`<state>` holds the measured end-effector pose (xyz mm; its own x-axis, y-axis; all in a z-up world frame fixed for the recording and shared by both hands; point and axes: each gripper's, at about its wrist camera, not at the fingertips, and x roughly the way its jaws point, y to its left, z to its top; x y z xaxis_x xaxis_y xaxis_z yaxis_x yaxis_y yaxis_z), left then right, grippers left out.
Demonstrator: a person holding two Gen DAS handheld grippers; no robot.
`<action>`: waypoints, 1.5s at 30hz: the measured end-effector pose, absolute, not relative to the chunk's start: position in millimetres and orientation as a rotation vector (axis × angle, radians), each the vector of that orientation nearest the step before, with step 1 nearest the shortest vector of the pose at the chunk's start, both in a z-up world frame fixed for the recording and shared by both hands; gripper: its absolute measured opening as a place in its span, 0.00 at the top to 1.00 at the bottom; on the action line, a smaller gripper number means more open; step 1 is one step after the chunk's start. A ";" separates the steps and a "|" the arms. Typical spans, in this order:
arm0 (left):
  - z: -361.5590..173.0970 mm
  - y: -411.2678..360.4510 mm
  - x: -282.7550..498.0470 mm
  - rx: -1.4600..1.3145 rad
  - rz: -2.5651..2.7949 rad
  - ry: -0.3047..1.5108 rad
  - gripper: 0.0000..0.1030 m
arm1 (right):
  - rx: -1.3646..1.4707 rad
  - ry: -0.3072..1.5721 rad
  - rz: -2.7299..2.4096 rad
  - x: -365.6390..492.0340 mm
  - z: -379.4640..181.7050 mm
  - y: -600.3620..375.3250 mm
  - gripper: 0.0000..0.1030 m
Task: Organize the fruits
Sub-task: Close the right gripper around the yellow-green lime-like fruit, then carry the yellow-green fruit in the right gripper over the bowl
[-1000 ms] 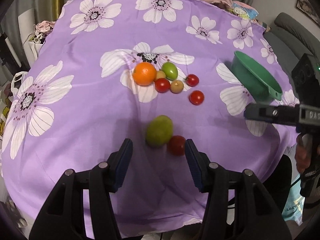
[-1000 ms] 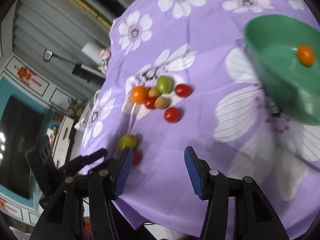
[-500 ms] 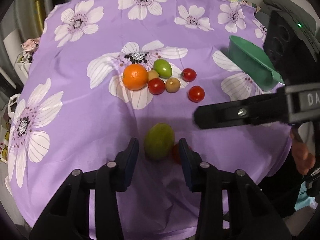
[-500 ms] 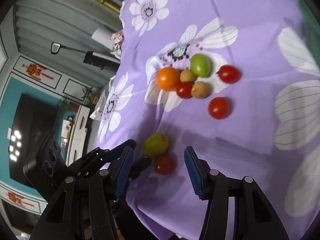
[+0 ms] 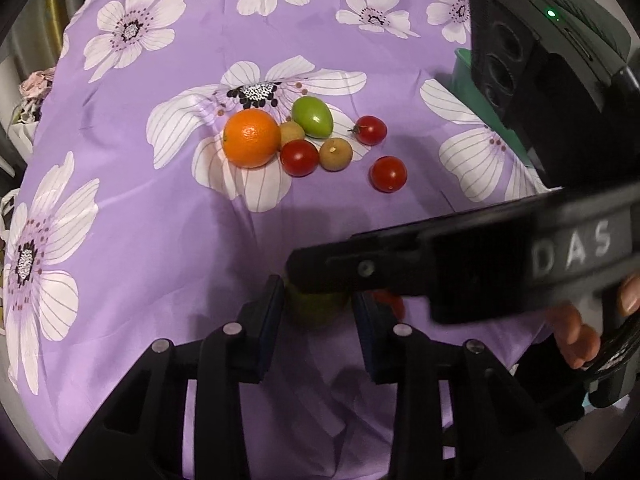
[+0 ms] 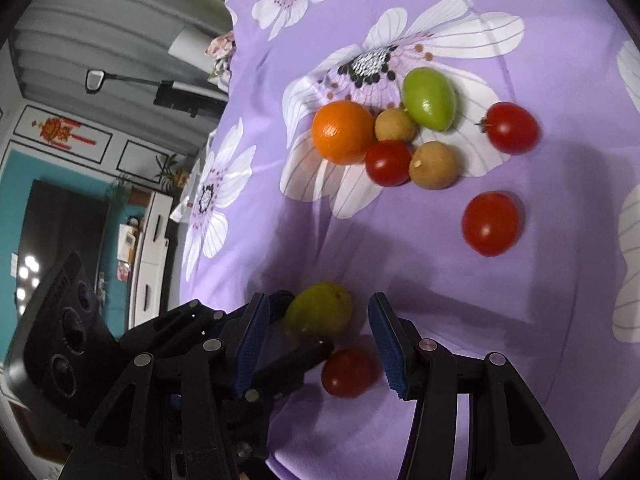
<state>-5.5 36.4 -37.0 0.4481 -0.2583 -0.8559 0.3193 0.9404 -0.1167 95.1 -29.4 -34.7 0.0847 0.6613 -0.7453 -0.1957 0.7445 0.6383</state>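
A yellow-green fruit (image 5: 312,314) lies near the front edge of the purple cloth, between the pads of my left gripper (image 5: 317,303). Its jaws are closing and the pads touch both sides of the fruit. A red tomato (image 6: 348,372) sits right beside the fruit. My right gripper (image 6: 322,344) hovers open above both, and the yellow-green fruit (image 6: 320,312) and a left finger (image 6: 304,356) show between its pads. In the left wrist view a right finger (image 5: 360,268) crosses over the fruit and hides its top.
Farther back lie an orange (image 5: 251,138), a green fruit (image 5: 313,116), two brown longans (image 5: 335,154), and three red tomatoes (image 5: 299,157). A green bowl (image 5: 476,92) stands at the right, half hidden. A person's hand (image 5: 576,336) holds the right gripper.
My left jaws have narrowed onto the yellow-green fruit. The right gripper has swung away from the green bowl and come down over that fruit and the tomato beside it.
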 end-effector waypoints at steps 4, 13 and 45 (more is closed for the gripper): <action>-37.3 38.3 -3.0 0.048 -0.375 1.059 0.67 | 0.399 1.356 0.669 96.1 -39.0 -22.2 0.47; -41.3 35.2 -1.4 0.035 -0.379 1.067 0.66 | 0.344 1.330 0.675 96.4 -41.2 -21.6 0.61; -0.5 -9.0 -14.0 0.051 -0.411 0.951 0.66 | 0.408 1.143 0.656 69.6 9.7 -82.8 0.65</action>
<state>-14.0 -9.0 -0.5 0.5099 -0.3187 -0.7990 0.3633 0.9217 -0.1359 69.6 -82.8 9.7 0.2610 0.6653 -0.6995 -0.2683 0.7460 0.6095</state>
